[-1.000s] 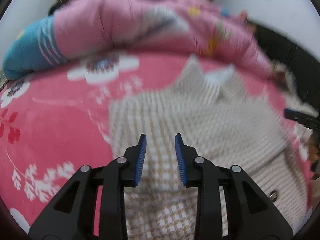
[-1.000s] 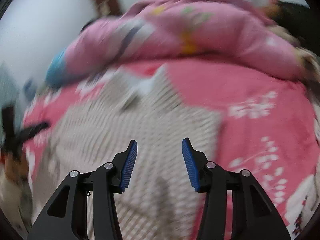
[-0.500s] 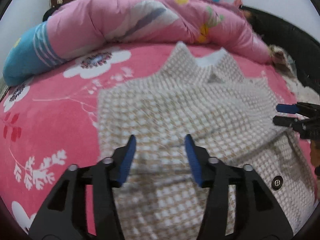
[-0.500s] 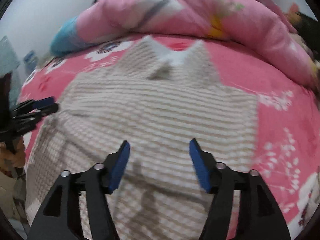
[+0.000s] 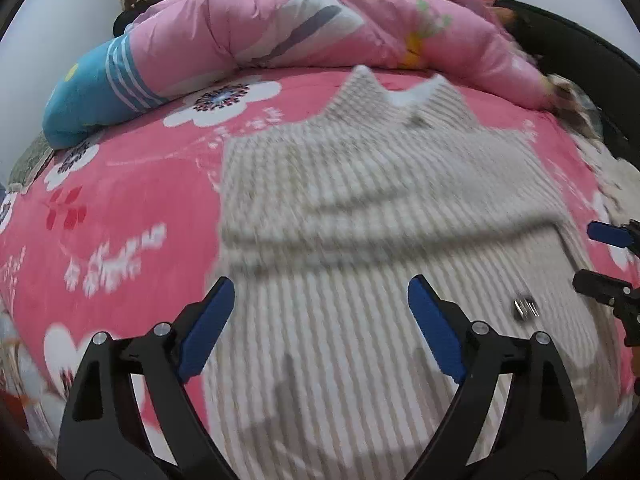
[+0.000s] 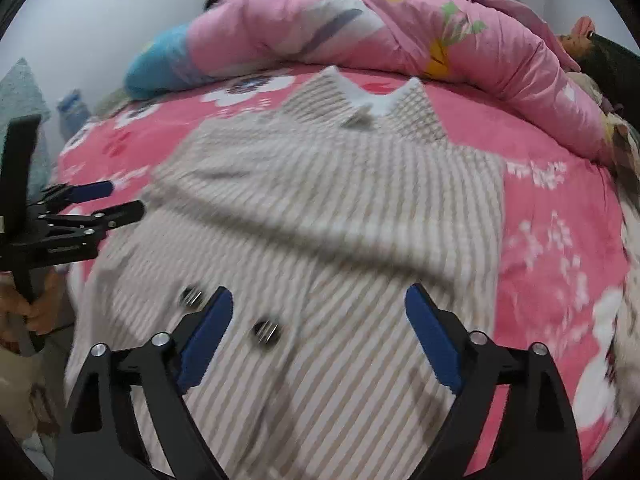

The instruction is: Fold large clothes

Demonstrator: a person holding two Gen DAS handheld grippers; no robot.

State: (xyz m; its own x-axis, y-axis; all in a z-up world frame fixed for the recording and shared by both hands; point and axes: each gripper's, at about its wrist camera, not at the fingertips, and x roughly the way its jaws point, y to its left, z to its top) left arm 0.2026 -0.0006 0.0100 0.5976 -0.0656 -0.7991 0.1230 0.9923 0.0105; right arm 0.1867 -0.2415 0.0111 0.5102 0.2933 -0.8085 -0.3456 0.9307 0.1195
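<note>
A beige-and-white checked garment [image 5: 372,208] [image 6: 328,216] with dark buttons lies spread on the pink bed, collar pointing away, its upper part folded across the lower. My left gripper [image 5: 322,328] hovers over the garment's lower left part, its jaws opening, nothing between the blue pads. My right gripper [image 6: 318,332] hovers over the lower right part beside two buttons [image 6: 266,332], its jaws opening too and empty. Each gripper shows at the edge of the other's view: the right gripper [image 5: 608,256] and the left gripper [image 6: 102,202], the latter held by a hand [image 6: 36,312].
The pink flowered bedspread [image 5: 120,208] [image 6: 560,240] lies under the garment. A rolled pink and blue quilt [image 5: 280,40] [image 6: 360,28] lies along the far side. A dark bed frame [image 5: 580,68] curves at the right; a teal cloth [image 6: 24,96] hangs left.
Both grippers drew back toward the near edge of the garment, and their jaws spread from narrow to wide. More of the folded garment and its collar came into view.
</note>
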